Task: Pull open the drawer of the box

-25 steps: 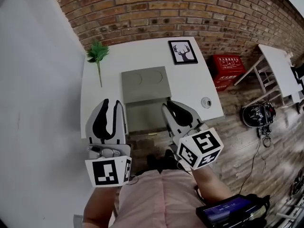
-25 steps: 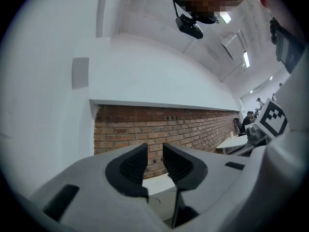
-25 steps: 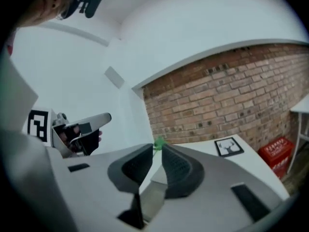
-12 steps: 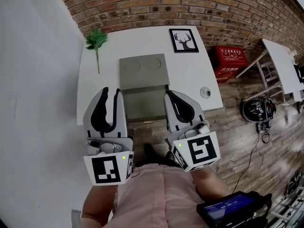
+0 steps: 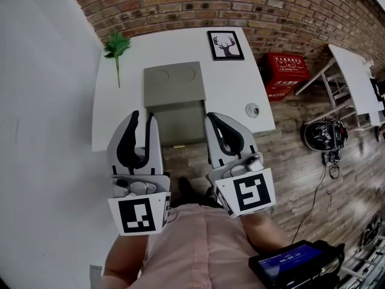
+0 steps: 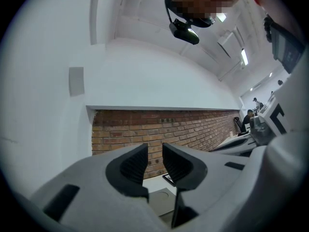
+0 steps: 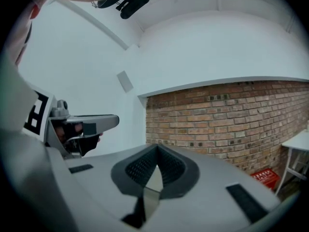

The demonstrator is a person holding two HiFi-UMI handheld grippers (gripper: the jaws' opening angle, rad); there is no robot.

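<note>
The grey box (image 5: 173, 83) sits mid-table (image 5: 231, 89), and its drawer (image 5: 178, 124) seems already drawn out toward me, a small brass handle (image 5: 178, 146) at its near edge. I judge little is left. Both tongs hover off it, empty: the left tongs (image 5: 142, 118) apart, the right tongs (image 5: 210, 117) pressed together.

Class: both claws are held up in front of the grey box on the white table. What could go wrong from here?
1. The right claw is shut and empty; unless it opens, it may bump the small handle rather than grip it.
2. The grey box sits near the front edge of the table, and the open left claw is clear of it, so a pull might drag the whole box.
</note>
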